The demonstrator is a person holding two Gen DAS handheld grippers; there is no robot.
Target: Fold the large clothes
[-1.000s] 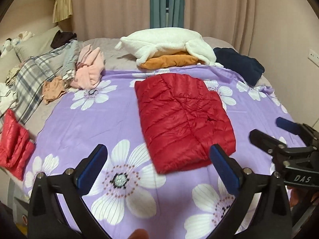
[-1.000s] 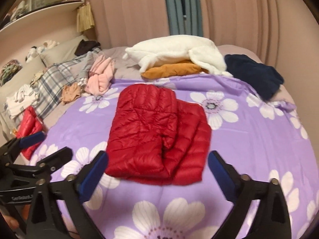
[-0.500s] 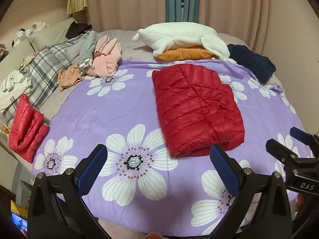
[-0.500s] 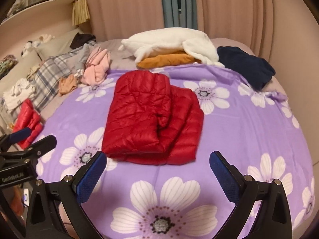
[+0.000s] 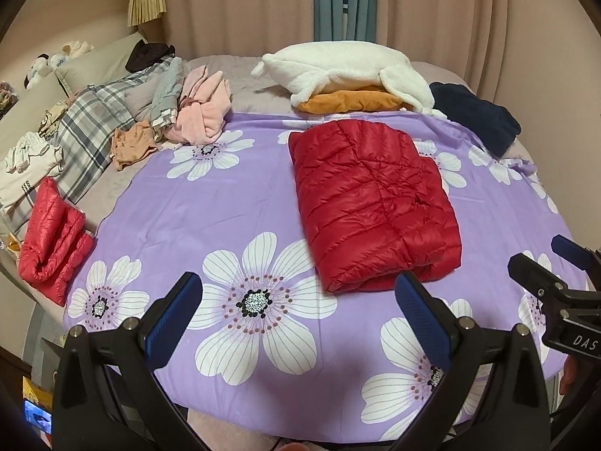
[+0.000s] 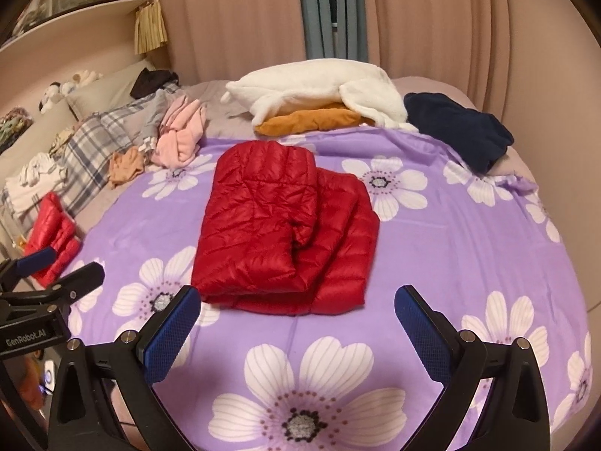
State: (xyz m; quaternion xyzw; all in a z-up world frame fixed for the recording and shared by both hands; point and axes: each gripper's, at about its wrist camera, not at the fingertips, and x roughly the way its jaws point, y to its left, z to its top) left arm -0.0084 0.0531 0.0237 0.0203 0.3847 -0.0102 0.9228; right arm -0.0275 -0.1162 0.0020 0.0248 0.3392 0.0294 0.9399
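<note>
Two sets of tongs hover over the near edge of the bed, both spread wide and holding nothing: the left tongs (image 5: 296, 297) and the right tongs (image 6: 296, 308), each with blue-padded fingers. In the left wrist view the right tongs show at the far right edge, also spread; in the right wrist view the left tongs show at the left edge.

On the purple flowered bedspread (image 5: 225, 203), the red down jacket (image 5: 372, 203) lies folded into a compact rectangle, its layers stacked slightly offset, right of the middle in the left wrist view and near the centre in the right wrist view (image 6: 285, 229). It rests apart from both tongs.

Beyond it, at the far side of the bed, a white fleece garment (image 5: 345, 67) lies on top of an orange garment (image 5: 349, 101), with a navy garment (image 5: 473, 116) just to their right. On the left lie a crumpled pink garment (image 5: 203, 112), a plaid garment (image 5: 90, 124), a small tan piece (image 5: 131, 143) and a second folded red quilted garment (image 5: 52, 236) near the left edge of the bed. Beige curtains (image 5: 244, 3) hang behind.
</note>
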